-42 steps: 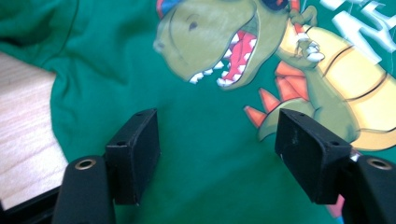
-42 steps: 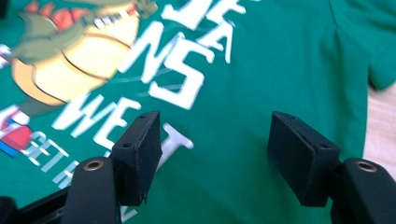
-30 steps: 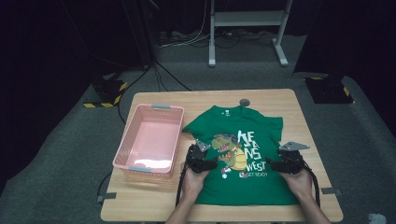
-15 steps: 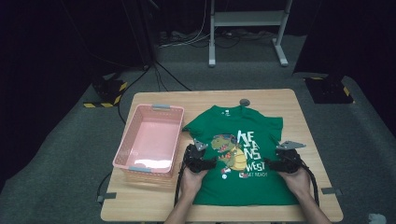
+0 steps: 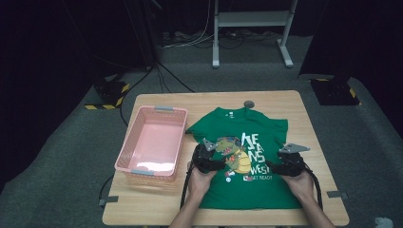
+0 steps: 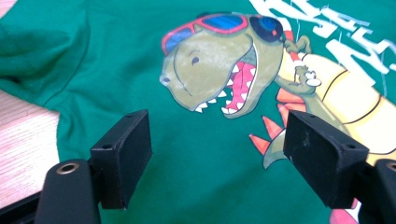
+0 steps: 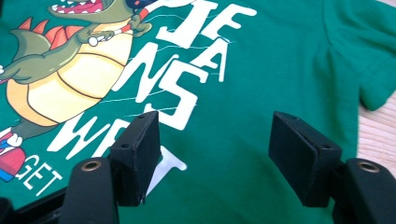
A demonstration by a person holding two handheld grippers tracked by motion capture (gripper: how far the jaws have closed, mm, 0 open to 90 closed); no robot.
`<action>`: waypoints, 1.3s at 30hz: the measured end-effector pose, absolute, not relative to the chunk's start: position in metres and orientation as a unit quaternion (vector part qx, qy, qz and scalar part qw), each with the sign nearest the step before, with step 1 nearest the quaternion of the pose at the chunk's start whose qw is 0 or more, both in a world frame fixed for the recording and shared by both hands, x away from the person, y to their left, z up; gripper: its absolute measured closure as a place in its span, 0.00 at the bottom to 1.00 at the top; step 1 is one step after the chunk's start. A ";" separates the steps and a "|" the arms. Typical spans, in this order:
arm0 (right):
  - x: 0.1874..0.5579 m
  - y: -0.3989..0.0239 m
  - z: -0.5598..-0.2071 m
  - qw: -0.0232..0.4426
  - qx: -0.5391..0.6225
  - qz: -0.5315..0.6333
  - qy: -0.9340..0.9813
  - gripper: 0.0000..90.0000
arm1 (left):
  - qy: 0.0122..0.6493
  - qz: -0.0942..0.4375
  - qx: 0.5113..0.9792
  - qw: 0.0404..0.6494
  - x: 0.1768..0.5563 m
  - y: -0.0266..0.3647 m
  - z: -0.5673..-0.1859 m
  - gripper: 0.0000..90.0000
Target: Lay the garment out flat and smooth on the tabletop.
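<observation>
The shirt (image 5: 242, 156) is green and lies flat on the table, front side up. Its neck points to the far side and its bottom edge is close to the near edge of the table. Both short sleeves stick out to the sides. One sleeve is a bit crumpled and reaches to just beside the pink basket. On the front is a picture of a dinosaur (image 6: 219, 70) with red and blue sunglasses and a big open mouth. Next to it are big white letters (image 7: 187, 70).
</observation>
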State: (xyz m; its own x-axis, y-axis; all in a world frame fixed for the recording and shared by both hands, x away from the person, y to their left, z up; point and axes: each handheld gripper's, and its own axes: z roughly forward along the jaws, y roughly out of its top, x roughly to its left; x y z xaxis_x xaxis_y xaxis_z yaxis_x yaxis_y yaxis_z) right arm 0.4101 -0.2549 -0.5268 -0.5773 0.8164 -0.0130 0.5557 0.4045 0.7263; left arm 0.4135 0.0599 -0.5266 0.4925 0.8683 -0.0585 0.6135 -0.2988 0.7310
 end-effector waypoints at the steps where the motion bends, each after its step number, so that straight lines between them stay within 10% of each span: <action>1: 0.410 -0.254 -0.527 0.186 0.419 0.348 0.818 0.37 | 0.471 0.177 0.789 0.354 0.414 0.060 -0.528 0.26; 39: 0.365 -0.273 -0.540 0.196 0.427 0.358 0.807 0.37 | 0.449 0.168 0.803 0.354 0.386 0.057 -0.527 0.22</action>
State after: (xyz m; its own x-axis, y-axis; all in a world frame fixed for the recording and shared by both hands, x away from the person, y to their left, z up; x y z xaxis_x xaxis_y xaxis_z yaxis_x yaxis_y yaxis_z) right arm 0.3652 -0.2730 -0.5401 -0.5588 0.8292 -0.0097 0.5487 0.3786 0.7454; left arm 0.3857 0.0565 -0.5266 0.5400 0.8403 -0.0480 0.6015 -0.3454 0.7203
